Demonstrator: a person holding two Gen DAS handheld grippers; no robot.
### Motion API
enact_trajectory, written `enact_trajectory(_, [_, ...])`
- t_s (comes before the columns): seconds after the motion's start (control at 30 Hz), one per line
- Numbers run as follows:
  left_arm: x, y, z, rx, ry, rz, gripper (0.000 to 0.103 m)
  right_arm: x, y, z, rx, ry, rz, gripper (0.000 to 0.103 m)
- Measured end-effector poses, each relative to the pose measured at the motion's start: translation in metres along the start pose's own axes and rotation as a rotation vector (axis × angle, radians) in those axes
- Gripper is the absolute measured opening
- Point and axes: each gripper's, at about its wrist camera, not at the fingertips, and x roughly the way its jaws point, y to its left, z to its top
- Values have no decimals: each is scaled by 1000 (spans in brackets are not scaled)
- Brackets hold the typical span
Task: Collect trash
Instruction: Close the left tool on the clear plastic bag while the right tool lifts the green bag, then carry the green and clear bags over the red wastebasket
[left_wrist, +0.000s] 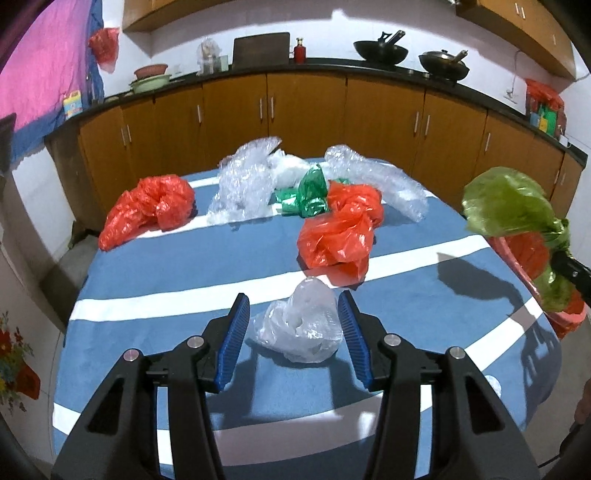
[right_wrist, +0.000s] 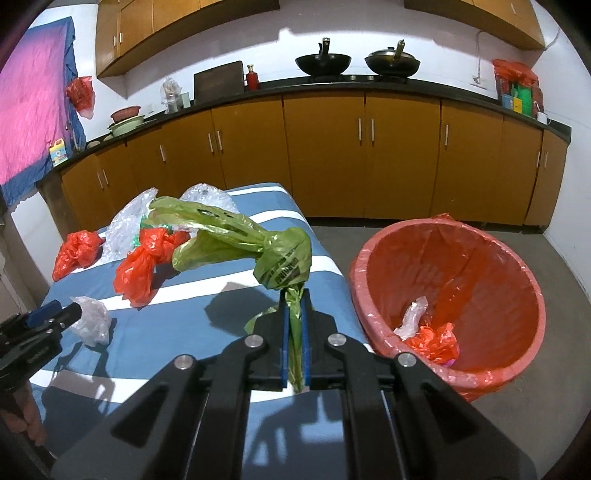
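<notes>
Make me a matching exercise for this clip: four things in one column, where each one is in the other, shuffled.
Things:
1. olive green bag
2. clear bag
3. dark green bag
4. orange scraps

Places:
A. inside the red bin
B. between the open left gripper fingers
C. clamped in the right gripper
D. far on the table, among bubble wrap

Pairs: 1-C, 2-B, 3-D, 4-A
</notes>
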Motion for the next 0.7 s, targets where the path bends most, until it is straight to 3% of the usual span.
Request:
enact_trajectory(0.13, [6,-1,-1,2,28,-10,17,-2,-4,1,1,-4,0,7])
enact_trajectory(0.23, [7,-2,-1,4,32,-14,6,-5,-5,1,6,-8,0,7])
enact_trajectory(0.7, [-15,-14,24,5,-49,-33,3,-18,-20,5,33,-40,-7,7])
